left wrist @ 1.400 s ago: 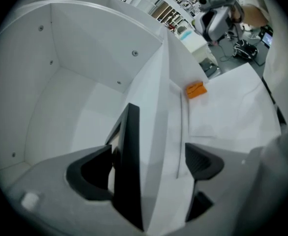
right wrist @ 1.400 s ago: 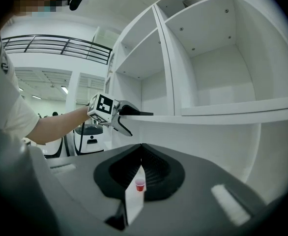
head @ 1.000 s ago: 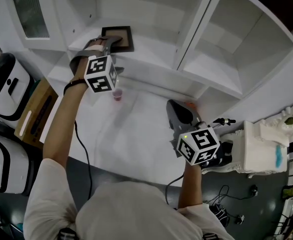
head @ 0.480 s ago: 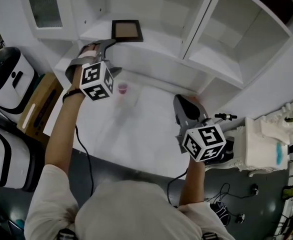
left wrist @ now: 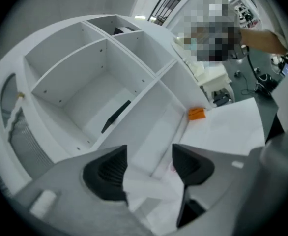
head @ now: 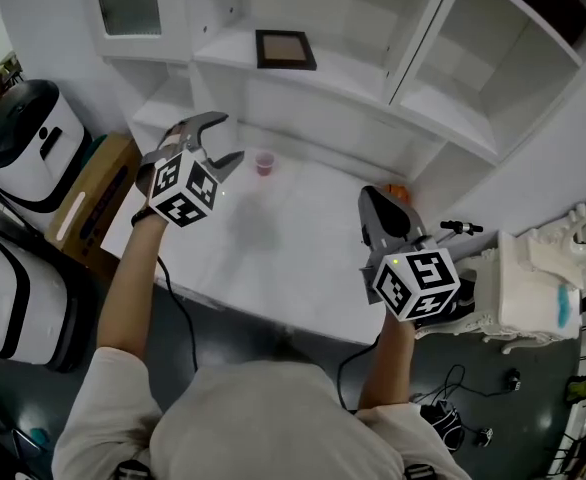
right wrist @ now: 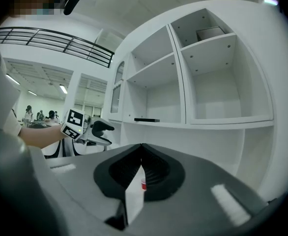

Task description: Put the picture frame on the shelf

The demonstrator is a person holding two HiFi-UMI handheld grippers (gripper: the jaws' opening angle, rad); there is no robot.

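The picture frame (head: 285,49) is lying flat on the shelf (head: 348,68), well ahead of and above the left gripper (head: 213,140). That gripper's jaws are closing with nothing between them. The right gripper (head: 377,206) is hovering over the white table (head: 303,253), with its jaws pressed together and empty. The frame is sitting far off to its front left.

Judging by its thin dark border and small brown panel, the frame is probably light and stiff, possibly with a breakable front. A grip across one border rail, at an edge nearest the jaws, is looking like the safest hold, with pressure kept off the panel.

Much is going unseen. Both gripper views are showing the frame only edge-on, as a dark sliver on the shelf board. It is not possible to tell whether the panel is glazed or whether a stand is folded behind it. A small pink cup (head: 264,162), standing ahead of the left gripper, is barely peeking through the slit of the right gripper's jaws. An orange object (left wrist: 196,113) near the table's far edge is too small to identify.
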